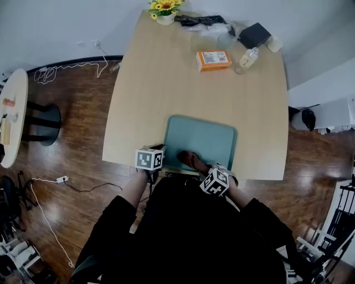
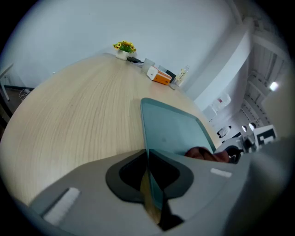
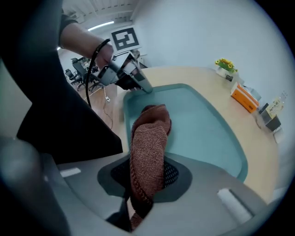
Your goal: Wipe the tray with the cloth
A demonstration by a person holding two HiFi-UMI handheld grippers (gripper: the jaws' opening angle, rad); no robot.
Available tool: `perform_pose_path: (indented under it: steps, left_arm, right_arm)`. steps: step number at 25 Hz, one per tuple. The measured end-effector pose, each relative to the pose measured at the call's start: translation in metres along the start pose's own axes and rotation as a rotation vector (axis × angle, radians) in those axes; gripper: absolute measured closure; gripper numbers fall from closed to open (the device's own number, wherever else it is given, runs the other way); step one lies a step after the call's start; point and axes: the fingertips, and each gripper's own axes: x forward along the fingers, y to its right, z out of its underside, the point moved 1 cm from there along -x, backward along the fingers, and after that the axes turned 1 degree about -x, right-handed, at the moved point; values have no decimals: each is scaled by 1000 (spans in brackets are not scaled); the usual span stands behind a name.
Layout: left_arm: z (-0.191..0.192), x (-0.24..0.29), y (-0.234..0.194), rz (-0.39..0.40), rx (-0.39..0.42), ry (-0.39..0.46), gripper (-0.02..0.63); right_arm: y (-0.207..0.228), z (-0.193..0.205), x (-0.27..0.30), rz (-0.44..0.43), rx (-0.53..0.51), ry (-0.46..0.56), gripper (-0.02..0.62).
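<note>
A teal tray [image 1: 202,138] lies at the near edge of the wooden table [image 1: 161,94]. My left gripper [image 1: 162,150] is shut on the tray's near left rim; in the left gripper view the thin rim [image 2: 146,138] runs straight between the jaws of the left gripper [image 2: 148,161]. My right gripper [image 1: 203,167] is shut on a brown knitted cloth [image 1: 191,160]. The cloth [image 3: 148,143] hangs out of the right gripper [image 3: 146,173] and rests on the tray [image 3: 203,129] near its front edge. The left gripper [image 3: 138,85] shows at the tray's corner.
At the table's far end stand an orange box [image 1: 213,59], a small bottle [image 1: 248,57], a black box [image 1: 254,34] and a pot of yellow flowers [image 1: 165,8]. A round side table [image 1: 14,111] stands on the left, with cables on the floor.
</note>
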Motion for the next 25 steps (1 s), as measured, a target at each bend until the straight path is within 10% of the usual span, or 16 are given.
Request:
perform_pose_path:
  steps: [6,16,25]
  left_arm:
    - [1,1,3,1,19,-8,603]
    - [-5,3,7,29,6,19,600]
    - [-1,2,1,38,-12,31,600]
  right_arm:
    - [21,-9,0,-5,3,-4,520]
    - [208,-56,2,256,46,-113,520]
    - [87,-72,18,109,-84,-65,520]
